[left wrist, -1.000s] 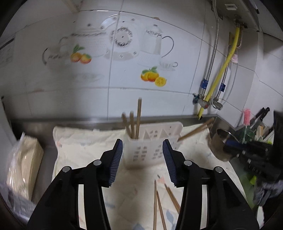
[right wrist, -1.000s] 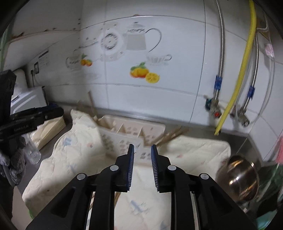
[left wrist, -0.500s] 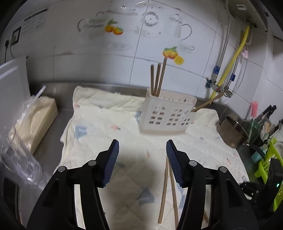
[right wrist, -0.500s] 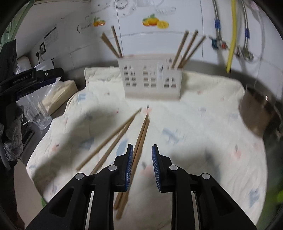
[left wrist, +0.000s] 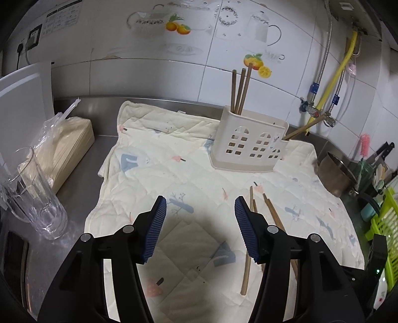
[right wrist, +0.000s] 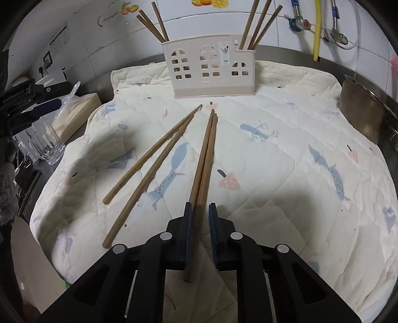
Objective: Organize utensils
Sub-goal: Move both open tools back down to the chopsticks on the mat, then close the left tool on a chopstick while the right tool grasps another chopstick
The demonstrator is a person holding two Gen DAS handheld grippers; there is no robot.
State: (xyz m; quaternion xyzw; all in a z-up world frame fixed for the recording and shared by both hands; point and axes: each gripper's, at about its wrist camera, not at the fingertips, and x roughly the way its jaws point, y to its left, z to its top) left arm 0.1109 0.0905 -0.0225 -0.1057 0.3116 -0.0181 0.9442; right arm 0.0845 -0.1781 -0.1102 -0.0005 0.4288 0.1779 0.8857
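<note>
Right gripper (right wrist: 199, 211) low over the quilted cloth (right wrist: 273, 149), jaws narrowed with a slim gap, straddling the near end of a chopstick pair (right wrist: 206, 154) that runs straight ahead toward the utensil holder (right wrist: 207, 72); pads close beside the sticks, actual contact impossible to confirm. Just left of that pair, two more loose chopsticks (right wrist: 149, 164) flat on the cloth, tips converging toward the holder, thick ends fanned out toward the camera. Holder upright at the far side of the cloth, near the tiled wall, split into compartments: three chopsticks (right wrist: 153, 22) leaning in its left end, three more (right wrist: 260, 23) leaning in its right end, middle section showing nothing above the rim. Left gripper (left wrist: 199, 223) spread wide, gripping nothing, hovering over the cloth on the near side of the holder (left wrist: 248, 144), with the loose chopsticks (left wrist: 248, 236) just beside and partly behind its right finger. Left of the holder, off the cloth edge, a glass mug (left wrist: 32, 193) and a bagged tan stack (left wrist: 64, 146); right of the holder, a metal pot (left wrist: 335, 174).
</note>
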